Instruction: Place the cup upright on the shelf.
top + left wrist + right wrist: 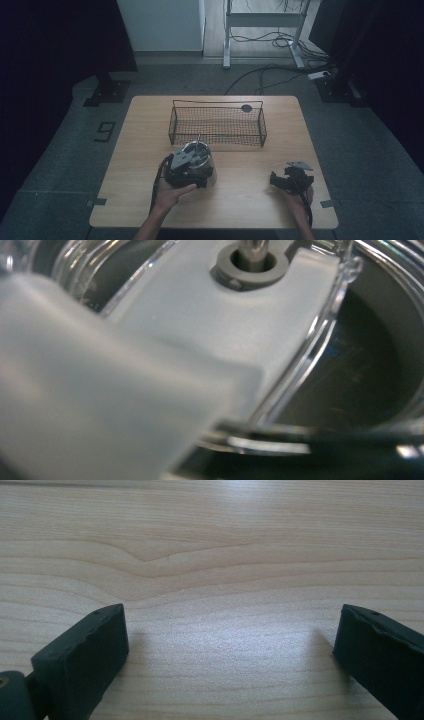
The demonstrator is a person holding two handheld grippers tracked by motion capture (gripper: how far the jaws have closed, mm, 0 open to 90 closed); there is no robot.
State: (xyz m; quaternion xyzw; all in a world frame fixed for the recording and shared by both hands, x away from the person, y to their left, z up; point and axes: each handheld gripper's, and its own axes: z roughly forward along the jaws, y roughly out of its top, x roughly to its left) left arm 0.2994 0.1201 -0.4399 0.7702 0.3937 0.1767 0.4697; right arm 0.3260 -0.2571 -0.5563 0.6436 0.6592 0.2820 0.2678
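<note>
Left hand-held gripper [186, 167] jaws hidden, blurred white part [100, 405] across clear container [370, 340]

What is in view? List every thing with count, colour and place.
table: one, light wood, centre of the room.
basket: one, dark wire, far middle of the table.
clear container: one, see-through with a whitish lid part, near-left, in front of the basket.
metal frame: one, pale, on the floor beyond the table.
cables: several, dark, on that floor.
left tool: one, black, at the container.
right tool: one, black, open on the table, near-right.
</note>
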